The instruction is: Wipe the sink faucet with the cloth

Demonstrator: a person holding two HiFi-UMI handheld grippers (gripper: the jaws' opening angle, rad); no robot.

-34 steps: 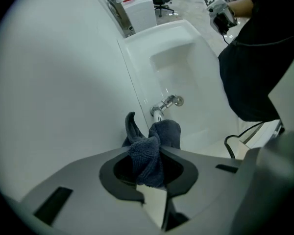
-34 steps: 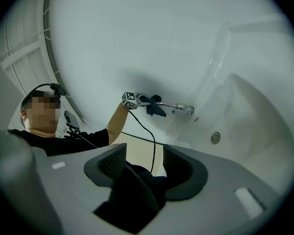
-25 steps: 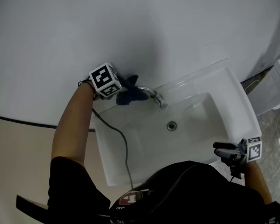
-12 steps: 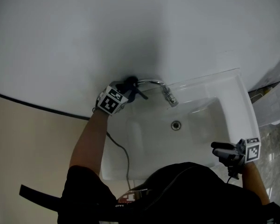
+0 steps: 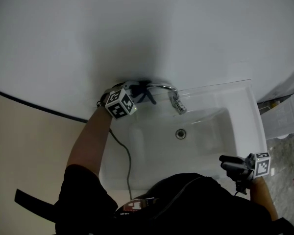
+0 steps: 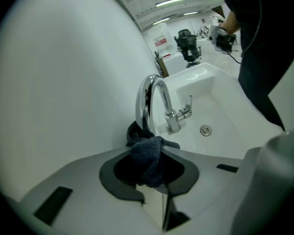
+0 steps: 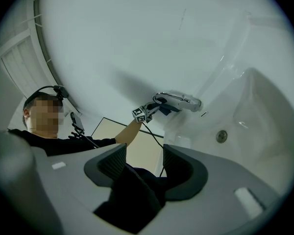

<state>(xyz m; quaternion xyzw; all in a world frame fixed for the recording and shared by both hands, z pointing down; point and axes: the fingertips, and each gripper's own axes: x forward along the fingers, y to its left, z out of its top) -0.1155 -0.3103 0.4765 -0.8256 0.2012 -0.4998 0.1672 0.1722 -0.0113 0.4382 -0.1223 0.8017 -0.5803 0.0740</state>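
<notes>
- While the cloth (image 6: 146, 155) sits bunched against the base of the faucet (image 6: 154, 94), wiping looks under way; the arch and spout seemingly are left to do.
- Left gripper (image 5: 136, 90) slants down at the back corner of the sink (image 5: 245, 106), forearm (image 5: 90, 141) stretched out, jaws pinching the cloth.
- Right gripper (image 5: 229, 163) hovers by the front rim, level, jaws spread, empty.

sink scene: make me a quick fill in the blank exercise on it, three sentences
Of the left gripper and the right gripper, only the ____ one holds the cloth.
The cloth lies against the foot of the chrome ____.
The drain sits in the bottom of the white ____.
Missing words: left; faucet; sink.
</notes>
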